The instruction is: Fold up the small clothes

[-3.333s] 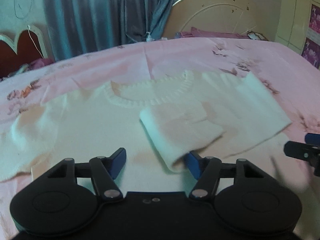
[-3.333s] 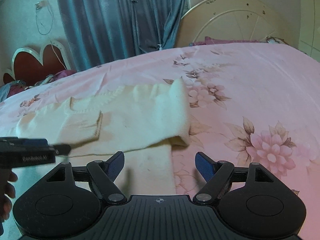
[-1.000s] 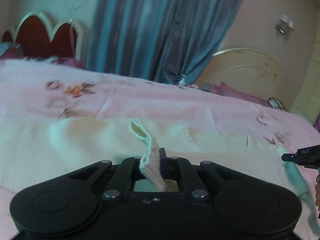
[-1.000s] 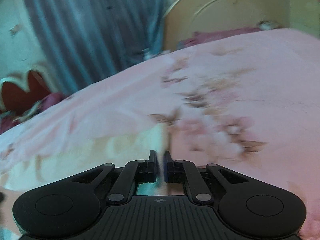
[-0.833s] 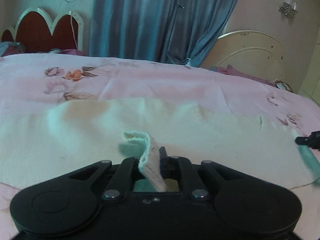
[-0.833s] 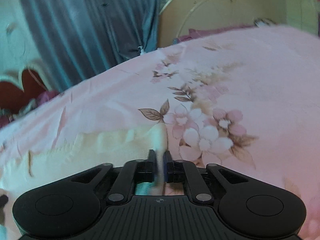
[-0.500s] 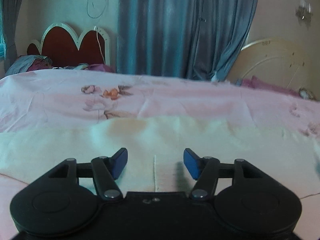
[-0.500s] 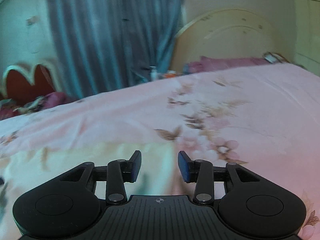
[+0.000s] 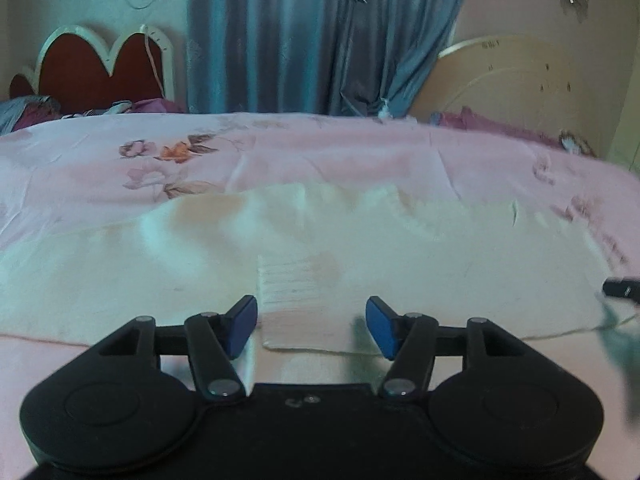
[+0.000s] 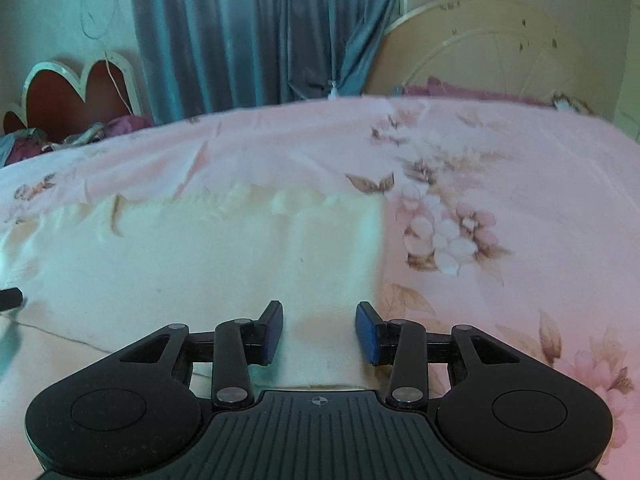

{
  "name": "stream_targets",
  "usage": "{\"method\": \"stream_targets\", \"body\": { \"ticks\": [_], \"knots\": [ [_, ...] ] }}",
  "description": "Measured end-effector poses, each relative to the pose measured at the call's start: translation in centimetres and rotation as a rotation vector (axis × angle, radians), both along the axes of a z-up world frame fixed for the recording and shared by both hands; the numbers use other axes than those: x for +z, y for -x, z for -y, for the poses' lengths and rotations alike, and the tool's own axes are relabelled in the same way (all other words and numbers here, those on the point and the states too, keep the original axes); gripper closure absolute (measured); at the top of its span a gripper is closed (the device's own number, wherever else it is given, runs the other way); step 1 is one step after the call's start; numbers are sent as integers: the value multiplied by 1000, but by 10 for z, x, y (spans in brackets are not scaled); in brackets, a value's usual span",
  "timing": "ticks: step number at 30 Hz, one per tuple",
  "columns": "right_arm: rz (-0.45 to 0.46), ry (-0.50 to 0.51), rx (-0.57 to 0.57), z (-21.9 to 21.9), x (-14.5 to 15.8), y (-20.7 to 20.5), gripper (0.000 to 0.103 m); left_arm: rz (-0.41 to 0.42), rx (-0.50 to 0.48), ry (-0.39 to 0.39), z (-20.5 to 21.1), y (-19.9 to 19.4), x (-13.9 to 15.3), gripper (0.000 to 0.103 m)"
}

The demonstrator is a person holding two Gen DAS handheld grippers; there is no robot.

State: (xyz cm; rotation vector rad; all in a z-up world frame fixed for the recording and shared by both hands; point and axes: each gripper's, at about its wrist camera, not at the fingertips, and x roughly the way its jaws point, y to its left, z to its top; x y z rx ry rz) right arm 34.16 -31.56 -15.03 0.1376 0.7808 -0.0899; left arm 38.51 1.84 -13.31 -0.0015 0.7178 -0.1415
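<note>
The cream knitted garment [image 9: 400, 264] lies folded flat on the pink floral bedsheet [image 9: 360, 152], spread as a wide band across the middle of the bed. No container shows in either view; the sheet alone bears the garment.

In the left wrist view the left gripper [image 9: 312, 326] hangs at 6 o'clock with its blue pads parted and nothing pressed between them; a ribbed cuff [image 9: 292, 292] rests on the fabric just beyond the gap, toward 12 o'clock. The tip of the other tool pokes in at 3 o'clock.

In the right wrist view the right gripper [image 10: 319, 332] is likewise spread, empty, poised over the garment's near edge; the garment's right-hand fold line [image 10: 376, 248] runs toward 12 o'clock, with printed flowers [image 10: 444, 236] at 2 o'clock.

A second ago both grippers were clamped on cloth: the left pinched a raised strip of knit, the right a thin edge. Both have since let go, and the released fabric now lies flat. The blue curtain [image 10: 248, 32] and the headboards stand at 12 o'clock.
</note>
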Motion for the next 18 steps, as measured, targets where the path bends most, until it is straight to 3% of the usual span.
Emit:
{"method": "stream_targets", "body": {
  "ticks": [1, 3, 6, 12, 18],
  "knots": [
    [-50, 15, 0, -1, -6, -3, 63, -3, 6, 11, -4, 4, 3, 43],
    [-44, 15, -24, 0, -1, -1, 63, -18, 20, 34, -15, 11, 9, 42],
    [19, -38, -10, -8, 17, 7, 63, -30, 62, 59, -36, 23, 16, 34],
    [90, -82, 104, -65, 42, 13, 63, -74, 202, 72, -91, 39, 17, 31],
    [99, -135, 241, -131, 51, 5, 63, -73, 300, 72, -138, 46, 23, 31]
  ]
}}
